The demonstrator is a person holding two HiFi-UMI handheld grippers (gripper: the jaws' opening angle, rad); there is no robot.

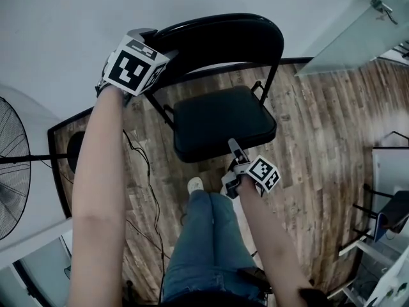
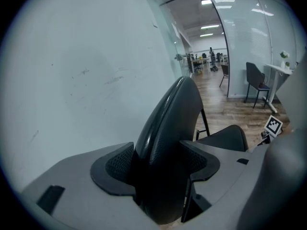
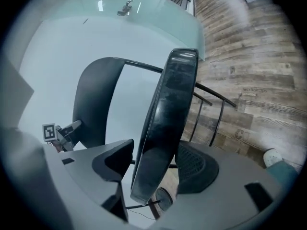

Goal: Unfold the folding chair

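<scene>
A black folding chair stands open on the wooden floor against a white wall, its seat (image 1: pixel 220 120) about level. My left gripper (image 1: pixel 155 47) is shut on the top left edge of the backrest (image 1: pixel 223 34). In the left gripper view the backrest (image 2: pixel 168 128) fills the gap between both pads of the left gripper (image 2: pixel 160 164). My right gripper (image 1: pixel 235 147) is at the seat's front edge. In the right gripper view the seat (image 3: pixel 170 109) passes edge-on between the pads of the right gripper (image 3: pixel 153 164). A gap shows beside the left pad, so the right gripper is open.
A standing fan (image 1: pixel 13 165) is at the left and a black cable (image 1: pixel 144 165) runs over the floor. The person's jeans leg (image 1: pixel 204 248) and white shoe (image 1: pixel 195 184) are just in front of the chair. A glass partition (image 1: pixel 358 37) and furniture (image 1: pixel 390 203) are at the right.
</scene>
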